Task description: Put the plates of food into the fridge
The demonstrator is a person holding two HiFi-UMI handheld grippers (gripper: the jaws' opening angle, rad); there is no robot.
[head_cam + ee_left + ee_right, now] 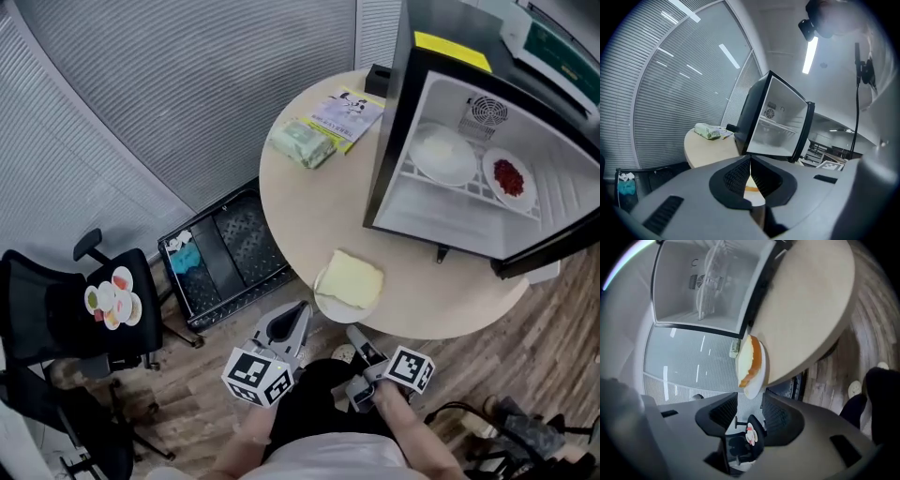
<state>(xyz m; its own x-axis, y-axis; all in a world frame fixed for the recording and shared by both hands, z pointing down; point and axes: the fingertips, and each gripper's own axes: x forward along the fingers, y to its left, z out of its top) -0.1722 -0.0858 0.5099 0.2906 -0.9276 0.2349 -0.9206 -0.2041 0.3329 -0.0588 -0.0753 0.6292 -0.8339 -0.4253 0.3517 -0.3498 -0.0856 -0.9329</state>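
A white plate with a pale yellow slice [349,281] sits at the near edge of the round table [309,206]. The mini fridge [441,23] stands open on the table; on its wire shelf are a white plate [442,155] and a plate of red food [509,178]. My right gripper [361,339] is just below the table edge, rolled on its side. It is open [750,401], and the plate's rim [752,389] hangs just ahead of its tips, untouched. My left gripper [298,314] points at the same plate; its tips meet [751,159], holding nothing.
A green packet [303,143] and a leaflet [349,114] lie at the table's far side. On the left, a black office chair [56,319] carries a plate of food pieces [112,298]. A black crate [230,253] sits on the floor beside the table.
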